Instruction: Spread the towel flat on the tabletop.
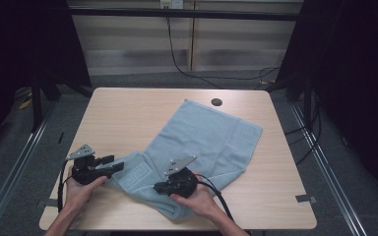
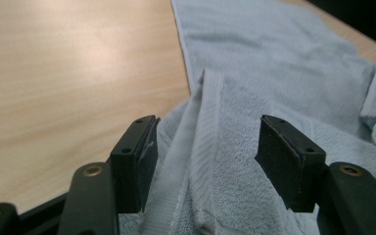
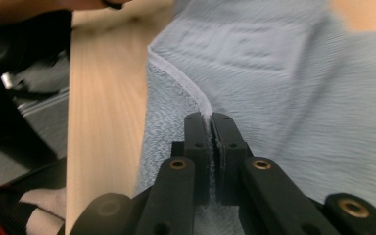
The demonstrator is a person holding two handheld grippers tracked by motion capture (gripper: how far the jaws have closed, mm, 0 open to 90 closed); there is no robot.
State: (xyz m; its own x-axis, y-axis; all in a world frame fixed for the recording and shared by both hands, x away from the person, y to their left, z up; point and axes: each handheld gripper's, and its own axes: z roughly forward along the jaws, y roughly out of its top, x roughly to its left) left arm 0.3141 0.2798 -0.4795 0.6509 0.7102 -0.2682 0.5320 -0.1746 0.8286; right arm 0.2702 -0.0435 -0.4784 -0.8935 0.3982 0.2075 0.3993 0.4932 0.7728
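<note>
A light blue towel (image 1: 211,137) lies slanted across the wooden table (image 1: 128,113), its near end rumpled. My left gripper (image 1: 115,164) sits at the towel's near-left corner. In the left gripper view its jaws (image 2: 205,152) stand open around a raised fold of the towel (image 2: 274,73), and the pads are clear of the cloth. My right gripper (image 1: 158,188) rests on the towel's near edge. In the right gripper view its jaws (image 3: 209,125) are shut on the hemmed edge of the towel (image 3: 284,98), which lifts into a ridge there.
A round black cable hole (image 1: 216,102) sits near the table's far edge, just beyond the towel's far corner. Bare tabletop (image 2: 54,73) lies left of the towel. Cables (image 1: 177,59) run over the floor behind the table. The table's near edge is close under both hands.
</note>
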